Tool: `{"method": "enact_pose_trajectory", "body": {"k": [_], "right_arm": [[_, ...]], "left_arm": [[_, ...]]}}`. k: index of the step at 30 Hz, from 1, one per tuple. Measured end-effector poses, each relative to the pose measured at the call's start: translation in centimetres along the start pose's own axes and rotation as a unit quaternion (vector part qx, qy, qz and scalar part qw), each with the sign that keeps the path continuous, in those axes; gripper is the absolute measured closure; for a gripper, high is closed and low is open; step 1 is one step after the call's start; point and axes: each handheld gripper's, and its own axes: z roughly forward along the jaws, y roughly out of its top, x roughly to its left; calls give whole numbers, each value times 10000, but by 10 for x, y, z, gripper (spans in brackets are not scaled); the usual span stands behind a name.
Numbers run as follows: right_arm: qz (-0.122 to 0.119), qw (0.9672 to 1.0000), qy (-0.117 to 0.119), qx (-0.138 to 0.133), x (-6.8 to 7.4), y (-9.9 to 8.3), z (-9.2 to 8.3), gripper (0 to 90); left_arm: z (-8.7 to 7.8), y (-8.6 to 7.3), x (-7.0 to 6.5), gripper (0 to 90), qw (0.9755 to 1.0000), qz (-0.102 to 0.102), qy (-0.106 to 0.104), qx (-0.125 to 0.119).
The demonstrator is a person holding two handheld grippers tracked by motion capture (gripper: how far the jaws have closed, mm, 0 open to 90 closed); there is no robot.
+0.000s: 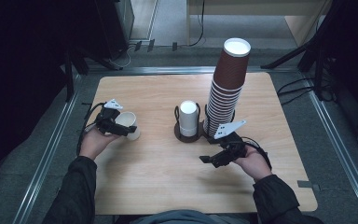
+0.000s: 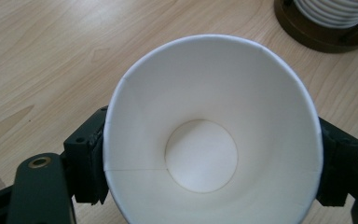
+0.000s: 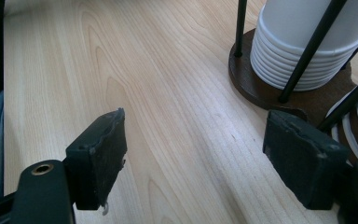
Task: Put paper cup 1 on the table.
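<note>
Left gripper (image 1: 114,123) pinches a white paper cup (image 1: 128,124) by its sides, well left of the dark wooden cup holder (image 1: 189,133) at table centre. In the left gripper view the cup (image 2: 212,140) sits mouth toward the camera, both jaws pressed on its wall, holder base (image 2: 324,37) beyond it at upper right. Right gripper (image 1: 216,158) hangs just in front of the holder, jaws spread wide, nothing between them; its own view shows bare wooden table (image 3: 168,93) in the gap. Short white cup stack (image 1: 189,117) stands in the holder's left slot, tall brown cup stack (image 1: 226,88) in its right slot, leaning slightly.
</note>
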Motion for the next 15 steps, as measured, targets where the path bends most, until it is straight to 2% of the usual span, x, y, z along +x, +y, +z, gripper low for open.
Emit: {"method": "enact_pose_trajectory", "body": {"k": [3,6,10,15], "right_arm": [[-6,10000,-27,-20,0,0,0,221],[6,10000,-11,0,0,0,0,221],[-9,10000,-16,3,0,0,0,221],[3,10000,-14,4,0,0,0,221]], "left_arm": [[4,0,-2,179,9999,102,11,124],[6,1,-4,173,9999,126,23,114],[6,2,-5,156,9999,101,20,114],[6,3,-5,110,9999,36,-115,63]]}}
